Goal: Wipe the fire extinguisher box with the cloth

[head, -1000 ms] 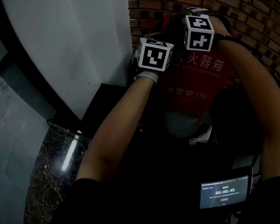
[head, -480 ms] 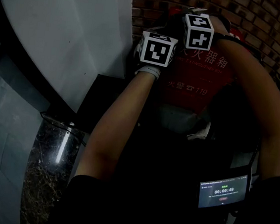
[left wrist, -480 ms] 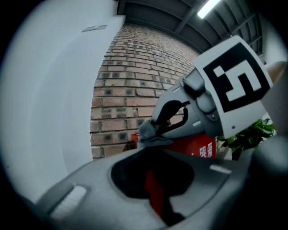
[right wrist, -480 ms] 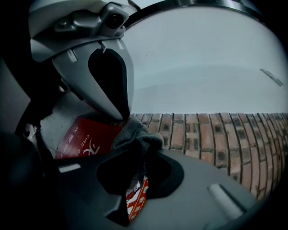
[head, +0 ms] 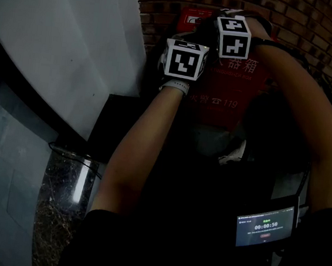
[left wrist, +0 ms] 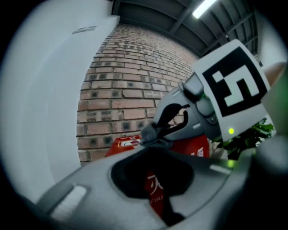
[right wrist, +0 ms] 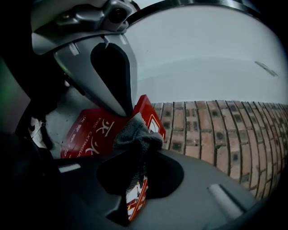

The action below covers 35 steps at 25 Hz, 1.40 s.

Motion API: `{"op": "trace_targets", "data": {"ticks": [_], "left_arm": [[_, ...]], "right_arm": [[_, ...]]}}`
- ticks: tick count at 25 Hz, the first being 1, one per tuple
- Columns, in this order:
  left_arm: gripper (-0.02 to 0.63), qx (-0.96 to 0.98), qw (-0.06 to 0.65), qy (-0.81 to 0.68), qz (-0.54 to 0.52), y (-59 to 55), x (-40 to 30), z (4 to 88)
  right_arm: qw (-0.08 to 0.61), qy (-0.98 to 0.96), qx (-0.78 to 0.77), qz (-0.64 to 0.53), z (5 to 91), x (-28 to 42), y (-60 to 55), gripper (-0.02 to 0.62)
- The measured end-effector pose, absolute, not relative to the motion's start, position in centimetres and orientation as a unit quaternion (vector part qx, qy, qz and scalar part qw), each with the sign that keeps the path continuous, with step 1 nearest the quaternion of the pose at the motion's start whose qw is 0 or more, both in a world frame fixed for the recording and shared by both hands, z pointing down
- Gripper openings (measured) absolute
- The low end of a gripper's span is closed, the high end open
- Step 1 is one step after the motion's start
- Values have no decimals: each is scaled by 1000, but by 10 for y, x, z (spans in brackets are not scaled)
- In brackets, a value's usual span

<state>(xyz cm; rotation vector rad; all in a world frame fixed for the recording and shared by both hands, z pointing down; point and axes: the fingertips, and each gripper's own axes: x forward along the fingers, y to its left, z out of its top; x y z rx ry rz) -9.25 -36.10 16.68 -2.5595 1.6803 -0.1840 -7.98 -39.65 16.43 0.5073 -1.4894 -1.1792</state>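
The cloth [right wrist: 137, 134] was a soft, fuzzy grey fabric with a matt nap. The fire extinguisher box [right wrist: 94, 130] had smooth red-painted faces with a slight sheen. The brick wall [left wrist: 130, 90] was rough and matt, and the floor [head: 58, 206] looked like glossy, polished speckled stone.

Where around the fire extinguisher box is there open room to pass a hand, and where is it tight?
Open: the fire extinguisher box's red front around the 119 line, between the person's two forearms. Tight: its upper left corner, where the left gripper and the right gripper, shut on the cloth, nearly meet.
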Motion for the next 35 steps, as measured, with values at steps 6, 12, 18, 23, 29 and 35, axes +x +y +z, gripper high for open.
{"op": "trace_targets", "data": {"ticks": [6, 12, 18, 23, 29, 35], "left_arm": [[2, -845, 44, 529, -68, -357, -44, 165], [2, -856, 50, 508, -79, -349, 13, 162], [2, -867, 58, 487, -88, -344, 65, 160], [2, -874, 65, 474, -89, -339, 108, 156], [2, -880, 74, 462, -88, -330, 134, 159], [2, -880, 89, 460, -77, -320, 120, 153]], "right_arm": [[561, -629, 237, -483, 164, -19, -395, 32], [570, -625, 258, -467, 162, 47, -391, 32], [568, -625, 284, -454, 162, 99, -388, 32], [575, -619, 296, -446, 161, 140, -386, 32], [570, -629, 327, -415, 162, 184, -379, 34], [463, -687, 377, -415, 129, 154, -349, 34]]}}
